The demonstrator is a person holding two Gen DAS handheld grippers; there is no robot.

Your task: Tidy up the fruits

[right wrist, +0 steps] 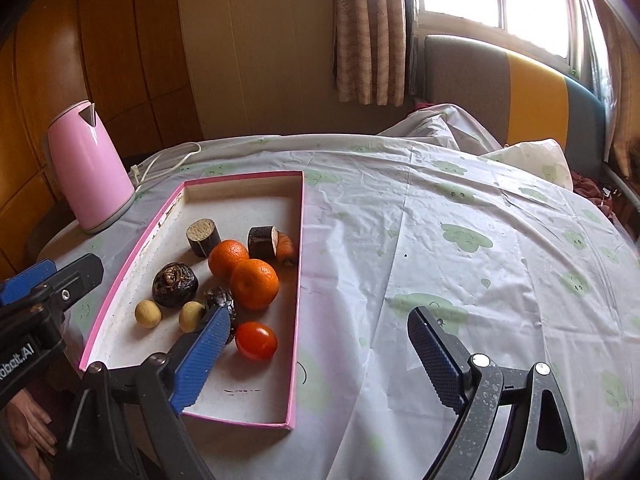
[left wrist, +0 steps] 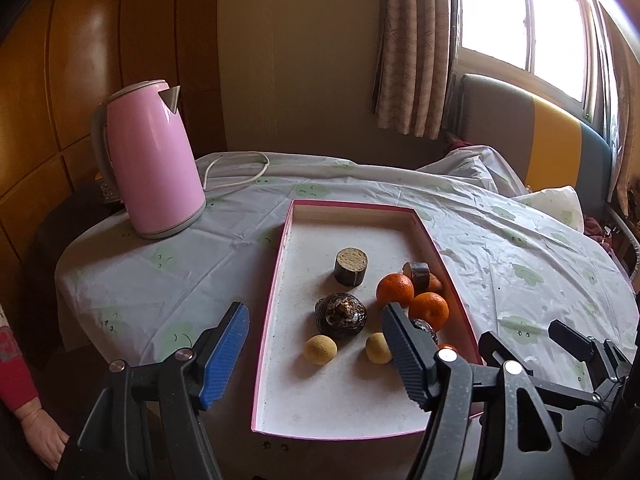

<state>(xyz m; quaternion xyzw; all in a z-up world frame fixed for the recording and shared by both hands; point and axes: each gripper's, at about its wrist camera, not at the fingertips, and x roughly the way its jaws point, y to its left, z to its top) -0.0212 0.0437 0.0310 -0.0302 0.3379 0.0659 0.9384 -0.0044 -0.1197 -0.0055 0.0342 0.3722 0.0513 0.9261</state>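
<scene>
A pink-rimmed white box [left wrist: 276,264] [right wrist: 298,280] lies on the table and holds the fruits. Inside are two oranges [left wrist: 395,289] [right wrist: 254,283], a red tomato [right wrist: 256,340], two small yellow round fruits [left wrist: 320,349] [right wrist: 148,313], a dark brown round fruit [left wrist: 341,315] [right wrist: 175,284], two dark cut cylinders [left wrist: 351,266] [right wrist: 203,237] and an orange piece [right wrist: 286,247]. My left gripper [left wrist: 314,316] is open and empty above the box's near end. My right gripper [right wrist: 320,320] is open and empty over the box's right rim.
A pink electric kettle [left wrist: 150,164] [right wrist: 90,170] with a white cord [left wrist: 236,168] stands at the table's far left. A floral plastic cloth [right wrist: 460,240] covers the round table. A sofa [right wrist: 520,92], curtain and window lie behind. A hand [left wrist: 44,440] rests at lower left.
</scene>
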